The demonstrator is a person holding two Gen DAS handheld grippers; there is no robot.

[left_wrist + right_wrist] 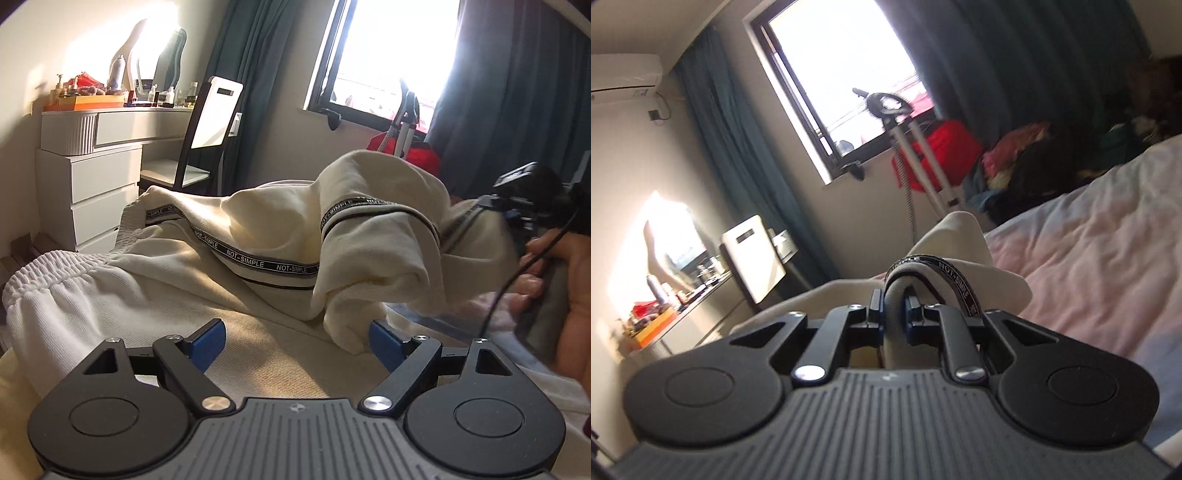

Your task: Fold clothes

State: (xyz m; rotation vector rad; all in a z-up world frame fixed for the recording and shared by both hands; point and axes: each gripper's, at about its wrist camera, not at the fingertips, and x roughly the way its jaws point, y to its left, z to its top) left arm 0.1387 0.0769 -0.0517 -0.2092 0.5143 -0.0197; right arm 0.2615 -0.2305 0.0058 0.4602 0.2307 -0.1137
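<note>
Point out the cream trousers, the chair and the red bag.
cream trousers (pixel 258 229): left wrist view, striped side panel.
chair (pixel 216 110): left wrist view, white backrest.
red bag (pixel 945 144): right wrist view, its front.

"NOT-SIMPLE" in white capitals, repeated along black woven tape (pixel 258 260) sewn down side of cream trousers (pixel 207 236); left wrist view, three repeats legible near middle. Same tape, upper left near waistband: text upside down, partly readable. Right-hand fold of same tape: "NOT-SIMPLE" legible but foreshortened. Right wrist view: tape loops over bunched cream cloth just beyond gripper tips, "NOT-SIMPLE" (pixel 945 265) reads reversed along curve, further fragment down right side. No other readable text; bottles on dresser too small to read.
</note>
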